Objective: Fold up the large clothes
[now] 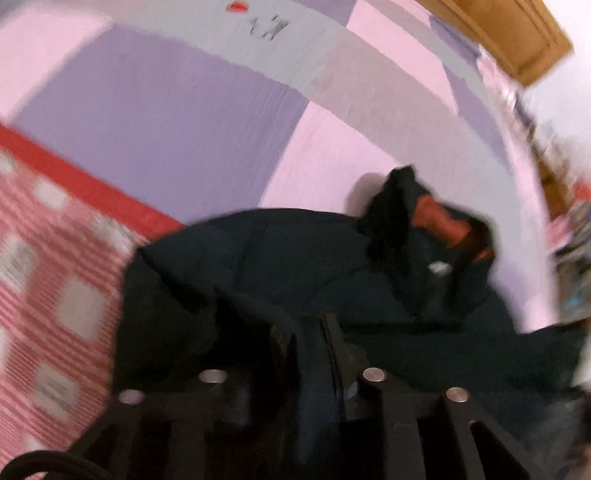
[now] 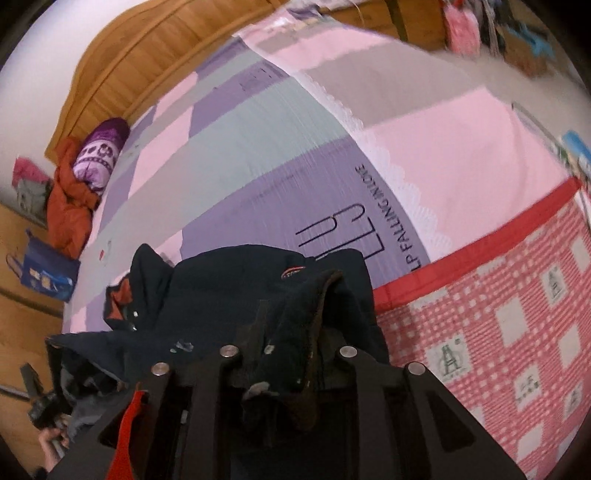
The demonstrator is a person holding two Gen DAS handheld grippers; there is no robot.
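Jaws of both grippers pinch folds of the dark navy padded jacket (image 2: 229, 295), right gripper (image 2: 291, 332) nearer its bunched cuff, left gripper (image 1: 314, 347) partly parted.

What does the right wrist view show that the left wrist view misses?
Only the right wrist view shows the purple patterned pillow by the wooden headboard, an orange garment beside it, and black lettering printed on the sheet. Only the left wrist view shows a small red mark on the sheet. Both show the dark navy jacket with orange lining, the pink and purple patchwork bedsheet, and the red checked blanket.
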